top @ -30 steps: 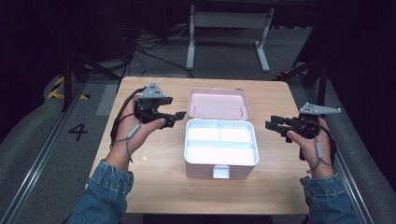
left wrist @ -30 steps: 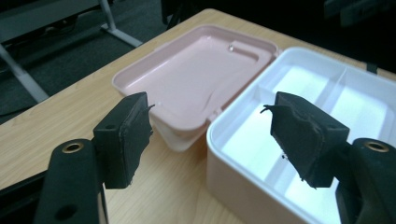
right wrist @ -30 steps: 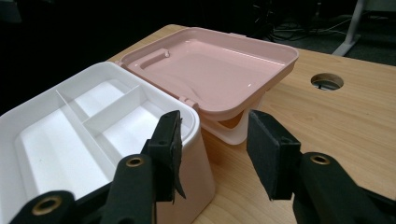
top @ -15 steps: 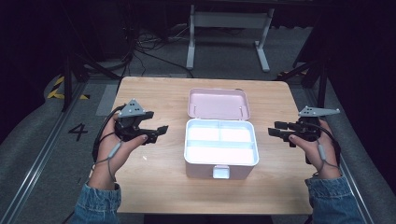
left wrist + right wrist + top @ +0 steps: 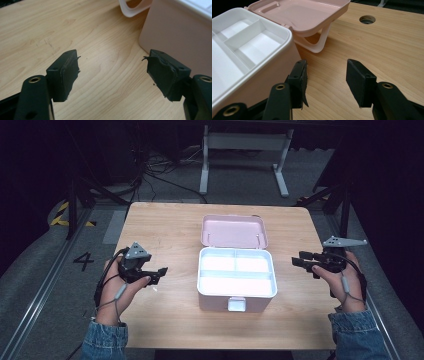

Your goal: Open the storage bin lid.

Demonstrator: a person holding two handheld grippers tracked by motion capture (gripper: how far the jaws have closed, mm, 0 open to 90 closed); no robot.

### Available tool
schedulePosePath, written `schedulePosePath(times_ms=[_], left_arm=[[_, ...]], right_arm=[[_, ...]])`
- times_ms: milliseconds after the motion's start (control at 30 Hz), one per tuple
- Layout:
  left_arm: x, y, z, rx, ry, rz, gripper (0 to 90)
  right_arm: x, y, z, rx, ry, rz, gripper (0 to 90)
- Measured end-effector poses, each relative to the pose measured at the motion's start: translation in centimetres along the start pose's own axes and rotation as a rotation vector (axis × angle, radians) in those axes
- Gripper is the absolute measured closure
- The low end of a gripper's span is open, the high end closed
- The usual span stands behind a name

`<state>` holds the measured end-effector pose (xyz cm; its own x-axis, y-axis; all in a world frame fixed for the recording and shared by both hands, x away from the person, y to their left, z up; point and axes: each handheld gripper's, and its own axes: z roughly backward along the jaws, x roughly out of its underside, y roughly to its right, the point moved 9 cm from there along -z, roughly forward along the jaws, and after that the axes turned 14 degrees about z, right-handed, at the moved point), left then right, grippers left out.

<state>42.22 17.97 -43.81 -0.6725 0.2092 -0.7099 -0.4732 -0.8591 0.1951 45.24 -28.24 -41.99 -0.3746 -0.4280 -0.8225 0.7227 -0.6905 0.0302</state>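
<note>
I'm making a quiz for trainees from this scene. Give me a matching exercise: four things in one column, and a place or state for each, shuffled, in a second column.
Things
1. pink lid
2. white tray
3. left gripper
4. right gripper

Places or states
A. open, at the right side of the box
B. folded back flat behind the box
C. open, at the left side of the box, over bare table
D. inside the box, split into compartments, nothing in them

Pairs: 1-B, 2-D, 3-C, 4-A
</note>
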Motion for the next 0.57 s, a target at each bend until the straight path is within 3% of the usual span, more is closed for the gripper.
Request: schedulePosePath(times_ms=[100,267,433,567], left_arm=[[1.0,-0.7,-0.9,-0.036,-0.048,0.008,26.1],[2.7,-1.4,-2.1,-0.051,-0.145,0.04,25.9],[3.6,-1.4,-2.7,-0.05,-0.204,0.066,24.6],[3.7,-1.4,-2.9,-0.052,-0.217,0.057,23.0]], right_arm=[[0.3,0.2,-0.2,0.0,-0.009,-0.007,52.4],[0.8,0.6,-0.6,0.008,-0.023,-0.025,52.4],[1.3,0.6,-0.9,-0.005,-0.036,-0.042,52.9],[1.7,0.5,-1.2,-0.019,-0.055,-0.056,52.8]])
